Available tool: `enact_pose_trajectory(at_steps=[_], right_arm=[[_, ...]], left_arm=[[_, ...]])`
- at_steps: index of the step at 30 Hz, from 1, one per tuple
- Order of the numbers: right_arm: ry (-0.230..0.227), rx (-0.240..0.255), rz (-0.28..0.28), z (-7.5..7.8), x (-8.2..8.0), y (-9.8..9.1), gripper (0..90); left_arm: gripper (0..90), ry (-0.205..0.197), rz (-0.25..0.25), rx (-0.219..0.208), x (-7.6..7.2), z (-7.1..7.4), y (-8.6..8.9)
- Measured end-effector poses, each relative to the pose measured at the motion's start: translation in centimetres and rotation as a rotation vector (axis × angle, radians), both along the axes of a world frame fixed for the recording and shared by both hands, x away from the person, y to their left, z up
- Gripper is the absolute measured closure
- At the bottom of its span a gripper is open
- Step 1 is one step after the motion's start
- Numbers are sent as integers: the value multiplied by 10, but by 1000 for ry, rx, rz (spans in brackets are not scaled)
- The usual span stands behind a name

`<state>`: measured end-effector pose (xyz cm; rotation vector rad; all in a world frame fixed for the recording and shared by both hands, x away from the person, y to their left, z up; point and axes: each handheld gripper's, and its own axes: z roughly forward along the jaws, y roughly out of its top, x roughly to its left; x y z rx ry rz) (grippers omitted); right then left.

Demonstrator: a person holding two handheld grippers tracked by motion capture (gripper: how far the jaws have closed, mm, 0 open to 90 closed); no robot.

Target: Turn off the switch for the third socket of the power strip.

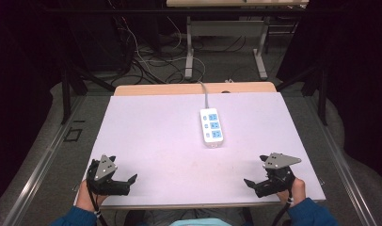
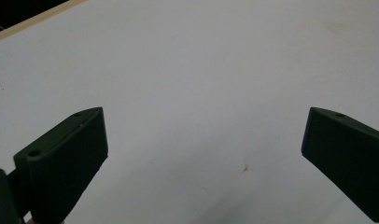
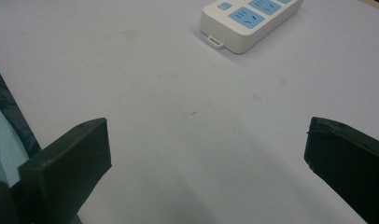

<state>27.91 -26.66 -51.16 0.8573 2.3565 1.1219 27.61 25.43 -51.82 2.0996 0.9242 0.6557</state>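
The high view looks forward and down over the whole worktop (image 1: pixel 156 136). Each tool's camera skims close above it; the right one shares the power strip (image 3: pixel 250 21) with the high view.

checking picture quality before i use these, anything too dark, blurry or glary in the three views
High view: the white table is evenly lit, the power strip is readable, and the floor around goes near black at the edges. Left gripper view: the left gripper has dark jaws that are soft and show little detail. Right gripper view: the power strip is fairly sharp but cut off by the top edge, and the right gripper looks blurred; no harsh glare.
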Motion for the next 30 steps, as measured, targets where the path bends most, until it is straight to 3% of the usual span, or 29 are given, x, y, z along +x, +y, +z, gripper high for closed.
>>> enact_pose_trajectory(at_steps=[2,17,19,22,30], right_arm=[[-4,-1,1,0,0,0,0],[-11,-6,-3,1,3,1,0],[-6,-11,-2,1,5,2,0],[9,-16,-5,2,5,3,0],[23,-15,-4,2,11,6,0]], left_arm=[[5,17,-4,-2,0,0,-1],[6,6,-4,11,1,-1,-1],[8,-9,-1,26,1,-1,-1],[8,9,-5,14,0,-1,-1],[9,-10,0,35,1,-1,-1]])
